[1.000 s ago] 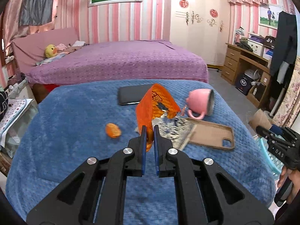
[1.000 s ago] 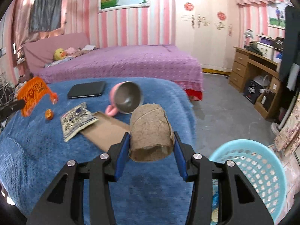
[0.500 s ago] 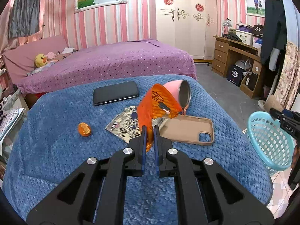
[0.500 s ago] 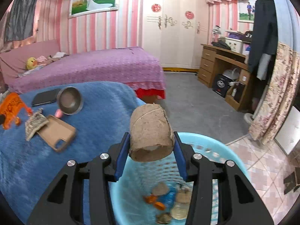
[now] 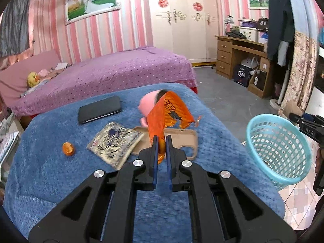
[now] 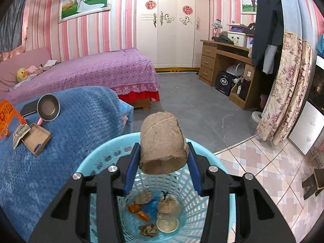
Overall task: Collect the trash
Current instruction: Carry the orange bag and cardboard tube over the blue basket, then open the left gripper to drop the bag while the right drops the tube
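My left gripper (image 5: 161,141) is shut on an orange snack wrapper (image 5: 167,112), held above the blue blanket (image 5: 50,174). The wrapper (image 6: 5,115) also shows at the left edge of the right wrist view. My right gripper (image 6: 163,149) is shut on a brown cardboard tube (image 6: 162,141), directly over the light blue basket (image 6: 97,158). Several scraps of trash lie on the basket's bottom. From the left wrist view the basket (image 5: 279,147) stands on the floor to the right of the blanket. On the blanket lie a printed wrapper (image 5: 115,141) and a small orange piece (image 5: 68,148).
A black phone (image 5: 99,109), a tan phone case (image 5: 182,141) and a tipped pink mug (image 5: 149,103) lie on the blanket. Behind it is a purple bed (image 5: 105,73). A wooden desk (image 6: 224,60) stands at the right wall. A hand holding the right gripper (image 5: 307,123) shows at the right.
Both grippers have swung to the right. The right gripper carried the tube from above the blanket to over the basket. The left gripper, still holding the orange wrapper, now has the basket in sight.
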A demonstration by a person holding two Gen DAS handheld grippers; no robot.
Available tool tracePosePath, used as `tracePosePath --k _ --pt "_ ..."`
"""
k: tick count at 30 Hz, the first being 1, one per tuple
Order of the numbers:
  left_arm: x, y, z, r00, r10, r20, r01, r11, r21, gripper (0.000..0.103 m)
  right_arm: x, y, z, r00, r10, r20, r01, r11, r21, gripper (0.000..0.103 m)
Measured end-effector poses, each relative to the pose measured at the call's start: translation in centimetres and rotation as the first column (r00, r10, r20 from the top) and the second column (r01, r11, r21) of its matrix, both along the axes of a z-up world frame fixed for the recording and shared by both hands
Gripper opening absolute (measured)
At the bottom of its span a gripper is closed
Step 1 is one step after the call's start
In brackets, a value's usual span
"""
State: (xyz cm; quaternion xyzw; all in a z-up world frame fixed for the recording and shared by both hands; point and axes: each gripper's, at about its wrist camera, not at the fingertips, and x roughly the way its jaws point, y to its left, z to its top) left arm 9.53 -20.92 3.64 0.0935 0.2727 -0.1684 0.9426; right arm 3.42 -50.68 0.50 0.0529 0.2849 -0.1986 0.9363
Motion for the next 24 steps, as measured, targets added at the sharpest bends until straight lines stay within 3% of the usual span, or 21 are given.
tracePosePath --k 14,24 --pt "-2.7 -11.2 -0.2 0.979 -0.201 -0.023 0.200 0.979 -0.049 0.006 -2.9 -4.7 -0.6 0.997 -0.074 0.027 0.073 0.995 0.062 0.045" --pt "-3.4 -17.9 -3.8 0.955 -0.284 -0.088 0.283 0.959 -0.030 0.008 -3.1 -5.8 -1.2 0.996 -0.081 0.027 0.079 0.994 0.073 0.045"
